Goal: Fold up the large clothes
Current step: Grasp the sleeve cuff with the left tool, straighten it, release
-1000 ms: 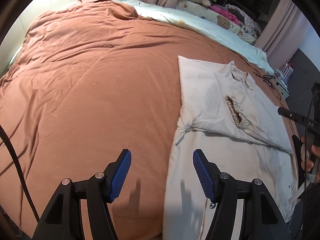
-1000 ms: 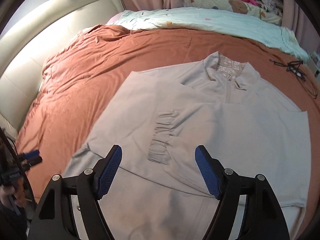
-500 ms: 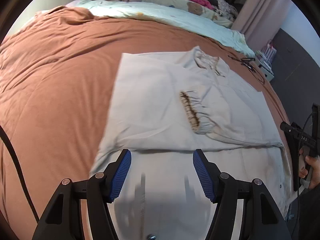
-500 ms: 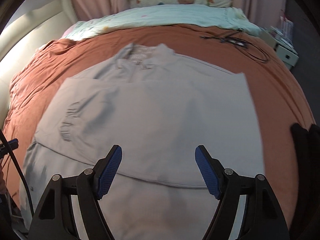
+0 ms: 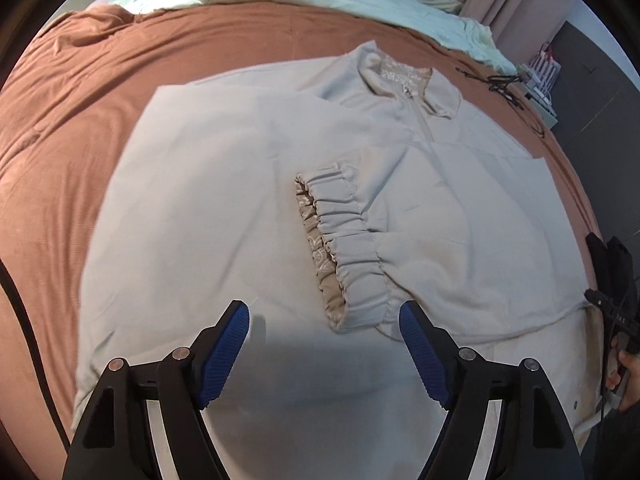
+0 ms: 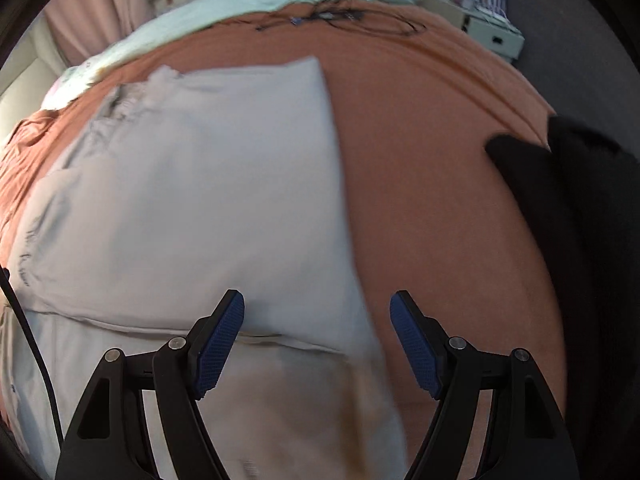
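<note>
Now centred over the beige jacket (image 5: 208,200), sleeves folded in, on the bed (image 5: 60,120): left tongs (image 5: 324,354) and right tongs (image 6: 316,342), both swung rightward, wide, empty; hem fold pending.

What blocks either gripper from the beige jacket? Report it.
Nothing visible. The left gripper and right gripper hang open directly over the jacket, spread on the brown bedspread. The black garment lies off to the side.
</note>
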Demonstrator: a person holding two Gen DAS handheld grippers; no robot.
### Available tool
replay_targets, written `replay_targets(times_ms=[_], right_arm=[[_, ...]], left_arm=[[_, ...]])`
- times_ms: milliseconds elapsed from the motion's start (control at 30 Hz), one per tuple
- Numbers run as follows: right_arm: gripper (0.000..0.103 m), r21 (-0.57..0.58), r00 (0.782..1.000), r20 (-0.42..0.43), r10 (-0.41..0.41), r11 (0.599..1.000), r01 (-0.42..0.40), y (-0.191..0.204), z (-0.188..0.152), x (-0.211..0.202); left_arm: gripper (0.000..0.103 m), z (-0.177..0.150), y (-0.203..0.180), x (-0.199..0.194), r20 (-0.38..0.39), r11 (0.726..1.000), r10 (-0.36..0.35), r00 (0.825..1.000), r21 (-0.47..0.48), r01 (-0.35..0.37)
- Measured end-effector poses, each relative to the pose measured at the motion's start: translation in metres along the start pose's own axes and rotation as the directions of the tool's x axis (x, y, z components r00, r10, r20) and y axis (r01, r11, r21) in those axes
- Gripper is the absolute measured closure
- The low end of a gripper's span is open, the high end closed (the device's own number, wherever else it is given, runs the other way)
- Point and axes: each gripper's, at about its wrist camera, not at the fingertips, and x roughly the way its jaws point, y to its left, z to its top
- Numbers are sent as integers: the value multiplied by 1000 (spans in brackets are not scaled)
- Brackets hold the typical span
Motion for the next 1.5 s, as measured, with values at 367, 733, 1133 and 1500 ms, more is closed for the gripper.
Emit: replay_targets(times_ms=[367,733,1133,1500], right_arm=[[32,-12,1000,-12,1,1000,-1,-1,13,40],[32,1,1000,-18,-8,1000,8,-3,5,29],[32,22,996,42,73,997,-74,-21,-6,-24],[32,-25,988,98,118,993,-117,-37,-52,-70]], left_arm=[[68,7,-18,30,8,1000,-18,1000,23,18],[88,-8,-18,6,27,997,12,1000,72,-14],[49,-6,-5,-11,25,998,39,999,39,-40],[39,-51,18,-86,97,999,44,994,16,-46]])
